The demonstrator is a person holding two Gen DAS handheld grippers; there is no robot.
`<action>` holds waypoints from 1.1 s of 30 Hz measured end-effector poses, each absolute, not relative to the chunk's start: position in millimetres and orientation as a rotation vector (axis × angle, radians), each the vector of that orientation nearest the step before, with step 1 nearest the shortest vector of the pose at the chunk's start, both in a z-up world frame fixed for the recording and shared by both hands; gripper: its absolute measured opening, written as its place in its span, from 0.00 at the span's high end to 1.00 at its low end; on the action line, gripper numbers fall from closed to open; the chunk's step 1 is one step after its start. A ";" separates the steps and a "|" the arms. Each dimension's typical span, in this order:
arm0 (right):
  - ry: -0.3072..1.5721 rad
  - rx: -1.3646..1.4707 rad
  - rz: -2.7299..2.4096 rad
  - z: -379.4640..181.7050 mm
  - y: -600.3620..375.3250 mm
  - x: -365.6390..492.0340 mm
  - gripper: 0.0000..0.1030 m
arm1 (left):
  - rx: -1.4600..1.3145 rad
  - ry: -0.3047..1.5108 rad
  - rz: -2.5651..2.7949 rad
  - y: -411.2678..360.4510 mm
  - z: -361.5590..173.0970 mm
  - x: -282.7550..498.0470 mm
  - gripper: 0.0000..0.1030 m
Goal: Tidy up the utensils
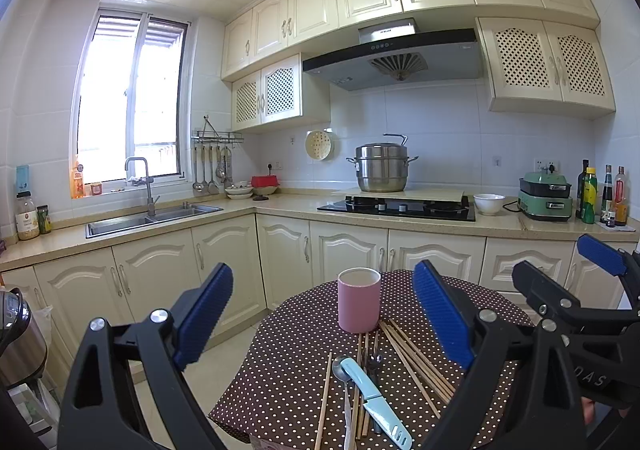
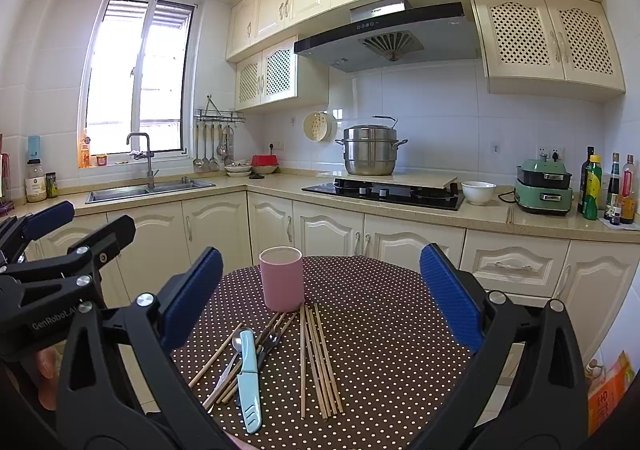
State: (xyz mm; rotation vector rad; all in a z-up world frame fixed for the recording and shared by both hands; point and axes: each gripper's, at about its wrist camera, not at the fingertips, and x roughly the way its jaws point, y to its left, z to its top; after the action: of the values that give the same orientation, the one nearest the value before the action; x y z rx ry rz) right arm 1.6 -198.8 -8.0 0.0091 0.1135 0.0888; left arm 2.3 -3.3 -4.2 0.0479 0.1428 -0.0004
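pink cup stands upright near the far edge of the polka-dot surface, with wooden chopsticks fanned just in front of it. beside them i see a spoon, fork and pale blue knife overlapping more chopsticks. both my left hand-held gripper and right hand-held gripper hover with jaws spread apart, holding nothing.

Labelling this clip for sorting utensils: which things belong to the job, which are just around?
Job: pink cup, chopsticks, blue knife, spoon, fork, all on the dotted table.

Around: steamer pot, white bowl, green cooker, bottles.
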 end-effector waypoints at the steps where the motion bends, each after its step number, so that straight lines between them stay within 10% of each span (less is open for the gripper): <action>1: 0.114 0.009 0.089 -8.0 -198.8 1.7 0.06 | 0.049 0.143 0.000 -3.7 -3.6 2.4 0.13; 33: 0.155 0.013 0.091 -14.9 -198.1 10.0 0.06 | 0.052 0.176 0.006 -0.6 -11.4 11.6 0.13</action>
State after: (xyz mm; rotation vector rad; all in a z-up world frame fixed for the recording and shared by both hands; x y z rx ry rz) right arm 10.0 -198.1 -14.9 0.0129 0.1550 0.0905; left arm 11.6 -0.6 -11.4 0.0524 0.1755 0.0056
